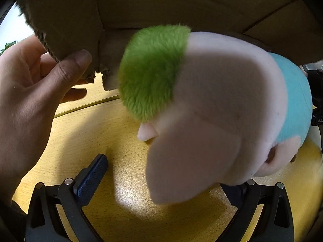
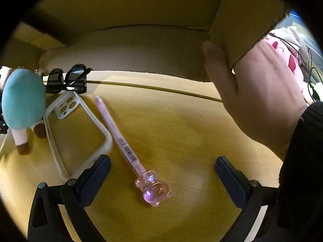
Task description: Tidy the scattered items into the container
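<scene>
A plush doll (image 1: 212, 104) with green hair, a pale face and a teal body fills the left wrist view, blurred, just above my left gripper (image 1: 163, 173). That gripper is open; its left finger (image 1: 92, 177) is clear of the doll, its right finger mostly hidden behind it. My right gripper (image 2: 162, 159) stands open over the wooden table, with a pink pen (image 2: 125, 147) with a bear-shaped top lying between its fingers. A white phone case (image 2: 78, 133), black sunglasses (image 2: 68, 78) and the doll (image 2: 22, 100) lie to the left. The cardboard box (image 2: 141, 48) opens toward me.
A hand (image 1: 26, 104) grips the box's left flap (image 1: 66, 26). Another hand (image 2: 260, 92) with a dark sleeve holds the right flap (image 2: 242, 20). A pink plush (image 2: 286, 58) and cables lie behind at far right. Yellow tabletop (image 2: 181, 121) is bare near the right finger.
</scene>
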The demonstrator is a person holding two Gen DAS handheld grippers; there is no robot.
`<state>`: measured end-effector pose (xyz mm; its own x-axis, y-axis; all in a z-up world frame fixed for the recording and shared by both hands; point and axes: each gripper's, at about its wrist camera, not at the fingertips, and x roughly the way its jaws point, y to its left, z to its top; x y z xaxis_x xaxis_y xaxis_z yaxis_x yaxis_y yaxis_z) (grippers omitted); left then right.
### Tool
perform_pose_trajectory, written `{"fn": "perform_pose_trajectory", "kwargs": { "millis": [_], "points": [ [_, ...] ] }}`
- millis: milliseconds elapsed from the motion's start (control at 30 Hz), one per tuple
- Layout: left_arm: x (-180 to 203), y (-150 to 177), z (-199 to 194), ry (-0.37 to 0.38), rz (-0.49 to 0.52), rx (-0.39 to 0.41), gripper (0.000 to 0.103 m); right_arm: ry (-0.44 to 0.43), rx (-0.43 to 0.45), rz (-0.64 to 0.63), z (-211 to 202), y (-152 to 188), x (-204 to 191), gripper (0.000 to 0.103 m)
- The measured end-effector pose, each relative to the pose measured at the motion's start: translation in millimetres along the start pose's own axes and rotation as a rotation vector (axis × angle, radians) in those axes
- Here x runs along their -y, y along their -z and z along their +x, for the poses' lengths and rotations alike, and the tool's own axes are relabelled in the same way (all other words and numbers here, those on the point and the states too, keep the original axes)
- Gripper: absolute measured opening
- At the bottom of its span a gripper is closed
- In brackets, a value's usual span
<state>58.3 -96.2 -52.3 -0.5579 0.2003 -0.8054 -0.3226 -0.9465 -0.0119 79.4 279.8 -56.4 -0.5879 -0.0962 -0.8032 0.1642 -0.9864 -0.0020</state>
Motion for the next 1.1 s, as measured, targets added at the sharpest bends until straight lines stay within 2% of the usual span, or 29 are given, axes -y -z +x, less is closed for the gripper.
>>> {"fn": "perform_pose_trajectory", "kwargs": {
  "millis": [1100],
  "points": [
    [0.4, 0.1, 0.0, -0.001, 0.000, 0.000, 0.103, 0.000, -0.001, 0.000, 2.2, 2.3, 0.4, 0.103]
  ]
}}
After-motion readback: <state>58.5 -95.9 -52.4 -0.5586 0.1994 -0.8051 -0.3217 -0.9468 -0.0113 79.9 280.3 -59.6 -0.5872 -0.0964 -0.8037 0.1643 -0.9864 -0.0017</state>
